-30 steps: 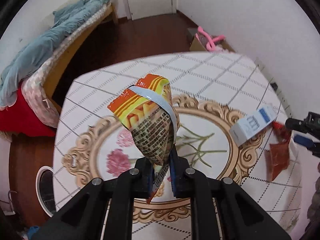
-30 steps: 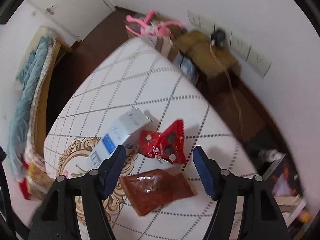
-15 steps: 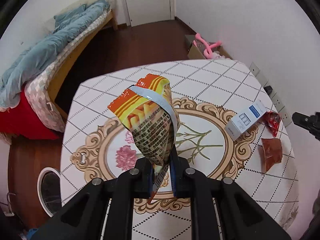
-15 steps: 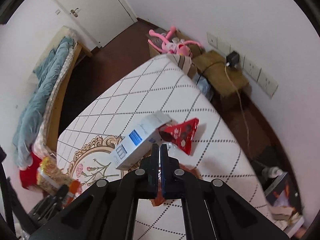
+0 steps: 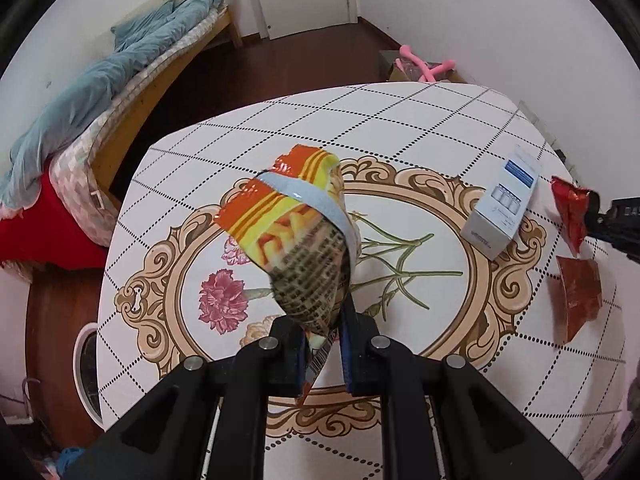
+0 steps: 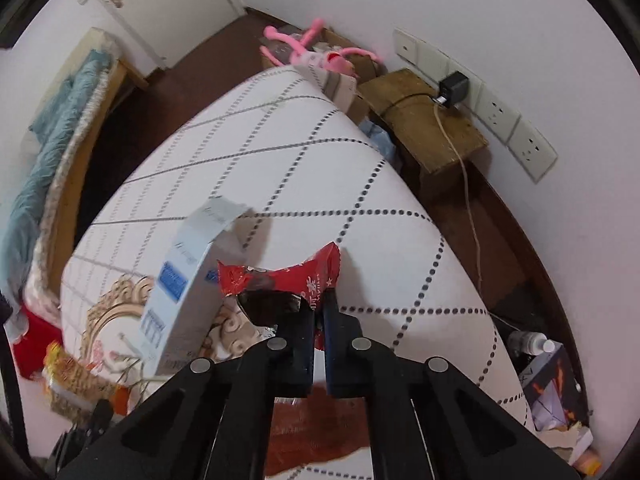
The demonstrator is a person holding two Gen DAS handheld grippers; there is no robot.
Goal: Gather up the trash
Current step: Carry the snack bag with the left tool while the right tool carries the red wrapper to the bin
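Left gripper (image 5: 322,344): jaws nearly together, clamped on the lower end of the orange-and-yellow snack bag (image 5: 296,240); grip points steeply down at the table.
Orange-and-yellow snack bag: held clear above the table (image 5: 280,128), over the gold-framed flower print; printed text side faces the camera; a pale blue strip crosses its upper part; a barcoded corner hangs down between the fingers.
Right gripper (image 6: 318,320): jaws have just been closing and now stand pinched on the red wrapper (image 6: 280,280); in the left wrist view its black tip (image 5: 612,220) shows at the right edge with the same wrapper (image 5: 570,212) at its end.
Red wrapper: crumpled, its lower edge between the right fingers, the rest spread above them; whether it is off the tabletop cannot be told from these views.
White-and-blue carton (image 5: 504,208): lies on the table just left of the red wrapper, at the rim of the gold frame; in the right wrist view (image 6: 180,288) it is beside the wrapper; contact between them cannot be told.
Brown-red flat packet (image 5: 576,296): lies flat on the table near its right edge, below the red wrapper; in the right wrist view (image 6: 304,440) it is mostly hidden behind the fingers.
Table: white cloth with a dotted diamond grid.
Surroundings: bed with a blue blanket (image 5: 100,88) to the left; pink toy (image 6: 316,48) on a box beyond the far corner.
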